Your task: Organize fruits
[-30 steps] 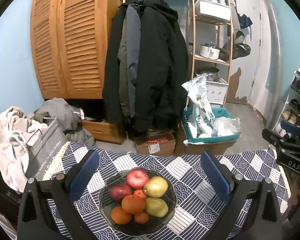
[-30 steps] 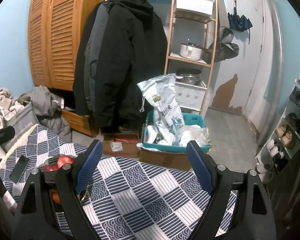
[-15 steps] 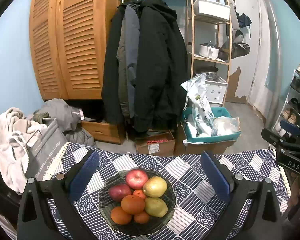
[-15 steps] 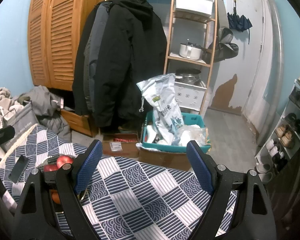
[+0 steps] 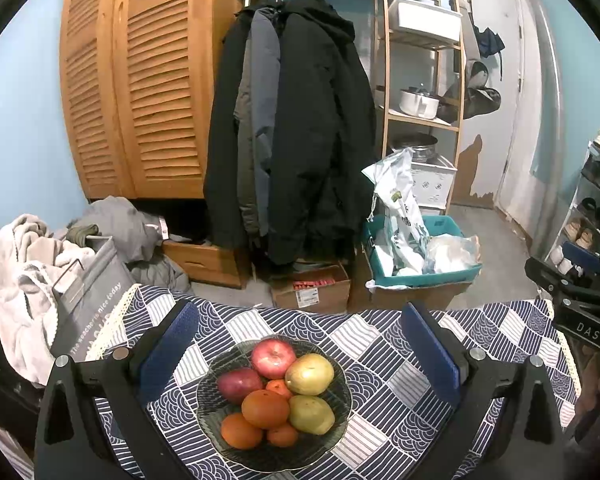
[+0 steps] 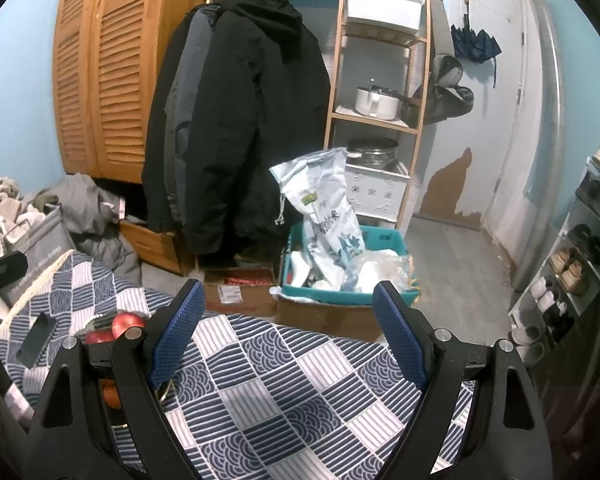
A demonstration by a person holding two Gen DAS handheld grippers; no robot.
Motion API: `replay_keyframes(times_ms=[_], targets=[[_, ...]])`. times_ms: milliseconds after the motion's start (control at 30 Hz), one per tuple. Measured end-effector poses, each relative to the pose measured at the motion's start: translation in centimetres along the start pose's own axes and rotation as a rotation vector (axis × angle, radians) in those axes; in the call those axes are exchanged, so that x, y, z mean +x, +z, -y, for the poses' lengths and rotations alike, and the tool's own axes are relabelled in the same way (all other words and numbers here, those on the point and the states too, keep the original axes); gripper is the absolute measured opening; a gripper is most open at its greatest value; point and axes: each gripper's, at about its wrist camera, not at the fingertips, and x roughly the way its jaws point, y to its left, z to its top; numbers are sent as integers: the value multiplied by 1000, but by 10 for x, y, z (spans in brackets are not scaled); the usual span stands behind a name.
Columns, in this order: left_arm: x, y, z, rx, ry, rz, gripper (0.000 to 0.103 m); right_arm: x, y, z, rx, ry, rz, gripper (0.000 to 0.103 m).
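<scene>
Fruit sits heaped in a dark glass bowl [image 5: 274, 454] on the table [image 5: 380, 344] with its blue-and-white patterned cloth: a red apple [image 5: 273, 353] at the far side, a yellow apple [image 5: 309, 373] beside it, a darker red apple [image 5: 239, 385] to the left, a second yellow fruit [image 5: 311, 414] nearer me, and several oranges [image 5: 265, 408] wedged between and below them. I hold the left tongs [image 5: 296, 354] spread wide and empty, straddling the bowl, with neither pad touching fruit or rim. My right tongs [image 6: 288, 328] are likewise wide open with nothing between them, over bare cloth well to the right of the bowl. My main worry is the pile itself: I judge that lifting a lower orange or nudging an apple could send the round fruit rolling off the shallow bowl and across the table, perhaps over the edge to the floor. Smooth skins may slip from the pads if I close off-centre, and a hard squeeze could bruise them. A dark phone-like slab [image 6: 36, 338] lies left of the bowl, where a rolling fruit might strike it.
</scene>
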Motion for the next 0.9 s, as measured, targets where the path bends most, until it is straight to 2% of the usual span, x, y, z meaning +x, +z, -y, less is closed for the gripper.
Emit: replay_keyframes(times_ms=[900], targets=[[-5, 2, 6, -2, 1, 6, 102, -1, 0, 1, -7, -3, 1, 85]])
